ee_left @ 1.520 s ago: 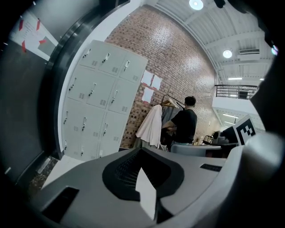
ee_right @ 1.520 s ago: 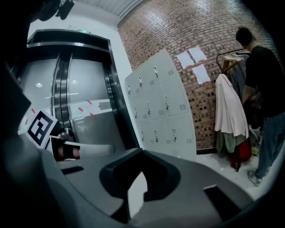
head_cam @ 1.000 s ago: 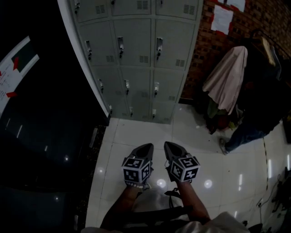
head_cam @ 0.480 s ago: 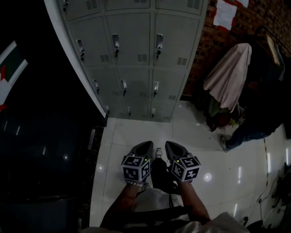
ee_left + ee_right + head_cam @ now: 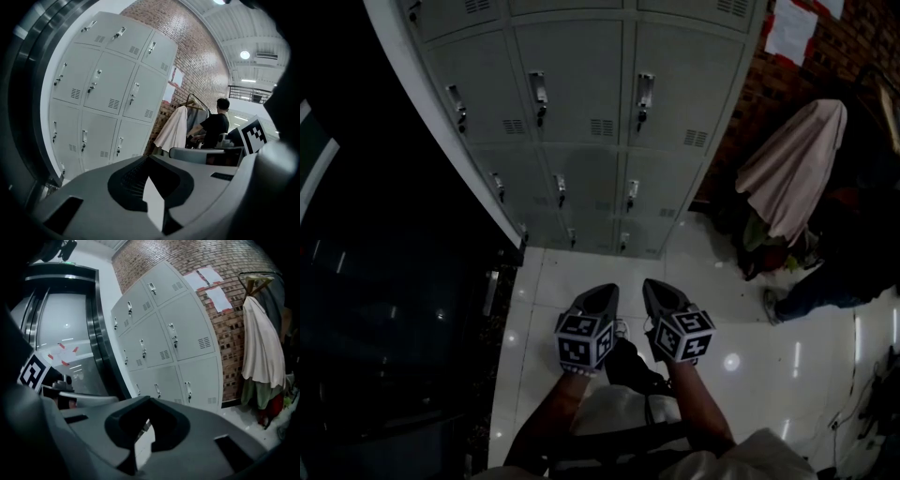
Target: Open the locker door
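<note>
Locker bank stands ahead against the brick wall; every door in view is closed, each with its handle untouched; left gripper and right gripper are held side by side above the white tiled floor, well apart from the lockers; both grippers have their jaws together and hold nothing; a pale garment hangs right of the lockers.

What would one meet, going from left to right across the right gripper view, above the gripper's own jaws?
A dark metal door frame → grey lockers → brick wall → pale hanging garment.
</note>
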A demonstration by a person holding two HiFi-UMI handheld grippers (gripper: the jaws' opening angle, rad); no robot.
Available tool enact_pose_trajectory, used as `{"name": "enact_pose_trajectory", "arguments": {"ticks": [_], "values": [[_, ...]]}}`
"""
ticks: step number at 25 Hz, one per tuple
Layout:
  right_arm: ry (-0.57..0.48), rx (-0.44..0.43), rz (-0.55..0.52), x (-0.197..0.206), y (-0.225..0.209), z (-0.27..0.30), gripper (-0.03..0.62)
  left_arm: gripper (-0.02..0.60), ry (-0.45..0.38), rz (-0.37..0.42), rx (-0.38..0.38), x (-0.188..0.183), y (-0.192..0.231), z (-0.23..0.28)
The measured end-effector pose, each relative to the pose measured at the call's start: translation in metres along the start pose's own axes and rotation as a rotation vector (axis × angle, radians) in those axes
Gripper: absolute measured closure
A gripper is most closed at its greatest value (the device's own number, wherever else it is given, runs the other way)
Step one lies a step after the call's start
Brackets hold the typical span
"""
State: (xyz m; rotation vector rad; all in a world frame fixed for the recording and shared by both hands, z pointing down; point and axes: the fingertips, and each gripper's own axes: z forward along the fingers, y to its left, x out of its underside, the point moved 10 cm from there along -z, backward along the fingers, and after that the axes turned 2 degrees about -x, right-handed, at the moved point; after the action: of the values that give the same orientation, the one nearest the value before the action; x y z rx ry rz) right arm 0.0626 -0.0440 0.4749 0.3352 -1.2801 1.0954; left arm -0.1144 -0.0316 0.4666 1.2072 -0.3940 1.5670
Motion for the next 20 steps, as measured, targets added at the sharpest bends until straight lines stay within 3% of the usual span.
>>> {"name": "enact_pose_trajectory", "arguments": {"ticks": [12,20], "values": [[0.103,0.025,-0.023,-0.033,-0.109,0.151,0.585,0.583,0.045,-0.044,-0.030,-0.055,0.067,0.135],[0.184,0.053,-0.091,-0.016,-0.168,0.245,0.566,0.583,0.062,-0.051,-0.061,-0.065,0.098,0.199]]}}
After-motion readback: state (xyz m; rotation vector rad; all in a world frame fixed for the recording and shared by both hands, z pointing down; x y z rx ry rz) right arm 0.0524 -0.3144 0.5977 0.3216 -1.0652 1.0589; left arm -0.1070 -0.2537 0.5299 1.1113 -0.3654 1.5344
